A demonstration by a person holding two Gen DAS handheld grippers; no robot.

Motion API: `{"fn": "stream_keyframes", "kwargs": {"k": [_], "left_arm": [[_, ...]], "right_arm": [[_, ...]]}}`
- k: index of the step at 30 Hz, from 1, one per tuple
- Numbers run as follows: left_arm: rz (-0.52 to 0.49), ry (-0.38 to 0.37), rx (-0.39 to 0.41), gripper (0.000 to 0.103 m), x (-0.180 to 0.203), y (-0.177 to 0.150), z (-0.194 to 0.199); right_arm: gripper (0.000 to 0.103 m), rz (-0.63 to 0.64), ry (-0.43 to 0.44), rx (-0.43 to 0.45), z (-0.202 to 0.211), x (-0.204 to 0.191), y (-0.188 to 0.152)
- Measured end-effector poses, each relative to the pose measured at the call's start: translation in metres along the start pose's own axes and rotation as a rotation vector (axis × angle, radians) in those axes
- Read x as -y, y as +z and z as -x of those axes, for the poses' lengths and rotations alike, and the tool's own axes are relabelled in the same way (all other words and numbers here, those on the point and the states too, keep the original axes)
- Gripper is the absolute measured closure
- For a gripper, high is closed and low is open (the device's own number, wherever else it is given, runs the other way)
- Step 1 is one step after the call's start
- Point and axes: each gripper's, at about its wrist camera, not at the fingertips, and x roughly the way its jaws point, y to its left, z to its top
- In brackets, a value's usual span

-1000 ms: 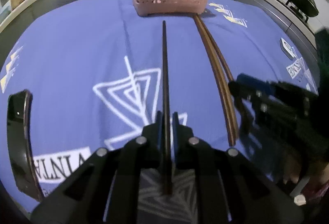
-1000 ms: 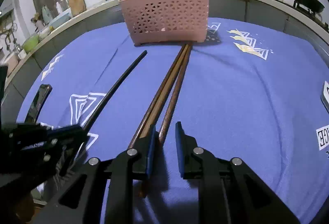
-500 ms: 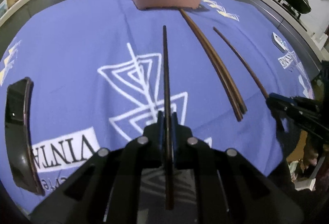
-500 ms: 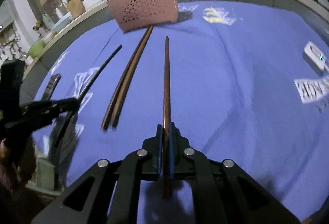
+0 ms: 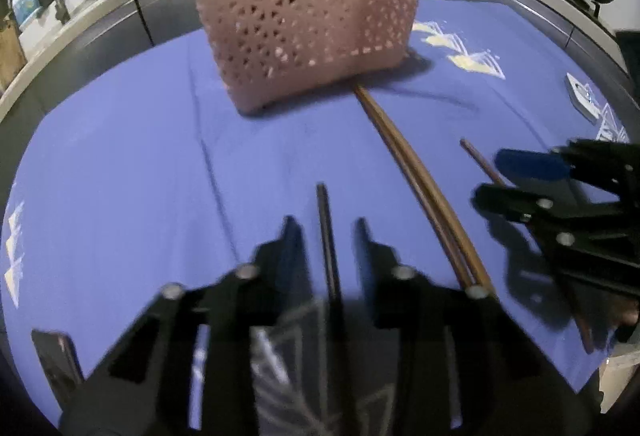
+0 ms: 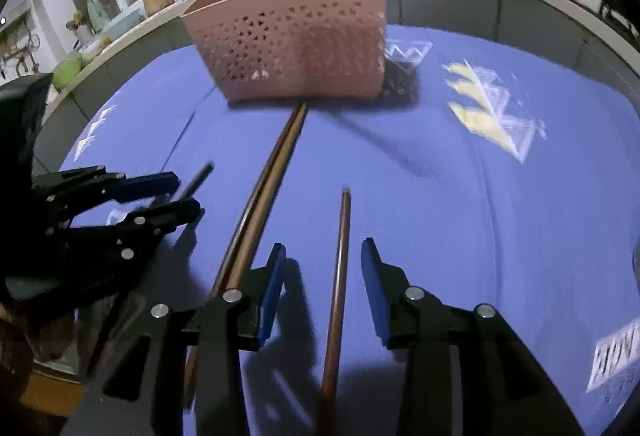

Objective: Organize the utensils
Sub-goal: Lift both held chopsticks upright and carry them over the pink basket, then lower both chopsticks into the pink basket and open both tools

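Chopsticks lay in both tools' gaps, neither pinched. Left gripper point(image 5: 327, 242) stood spread around a black chopstick point(image 5: 326, 232); right gripper point(image 6: 323, 263) likewise spread around a brown chopstick point(image 6: 339, 268). Each stick ran lengthwise between the fingers, tip toward the pink basket point(image 5: 308, 31), probably lined up for dropping in tip-first. Two more brown sticks point(image 6: 276, 179) rested on the blue cloth point(image 6: 460, 195), touching the basket's foot.
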Motion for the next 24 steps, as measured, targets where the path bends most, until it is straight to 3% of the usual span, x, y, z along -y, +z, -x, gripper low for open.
{"fn": "stream_keyframes", "kwargs": {"k": [1,2,5,9,12,16,20,24], "left_arm": [[0.012,-0.014,-0.004,0.097,-0.002,0.003,-0.001],[0.024,-0.02,-0.009,0.098,-0.003,0.004,-0.002],[0.051,-0.036,0.008,0.098,-0.006,0.006,0.009],[0.097,-0.092,0.155,0.099,-0.016,0.012,0.069],[0.118,-0.125,0.28,0.099,-0.024,0.016,0.123],[0.114,-0.127,0.406,0.099,-0.027,0.013,0.179],[0.102,-0.108,0.421,0.099,-0.024,0.011,0.184],[0.104,-0.104,0.37,0.099,-0.021,0.015,0.166]], "right_arm": [[0.093,0.01,-0.019,-0.003,-0.003,0.0,0.003],[0.098,-0.005,0.0,-0.012,-0.004,0.002,0.006],[0.098,-0.051,0.026,-0.003,0.005,0.011,0.007],[0.098,-0.081,0.1,0.159,0.066,0.014,0.008],[0.098,-0.072,0.149,0.328,0.129,0.009,0.009],[0.098,-0.041,0.137,0.456,0.173,-0.003,0.007],[0.098,-0.031,0.11,0.498,0.178,-0.01,0.011],[0.098,-0.038,0.11,0.47,0.171,-0.012,0.012]]}}
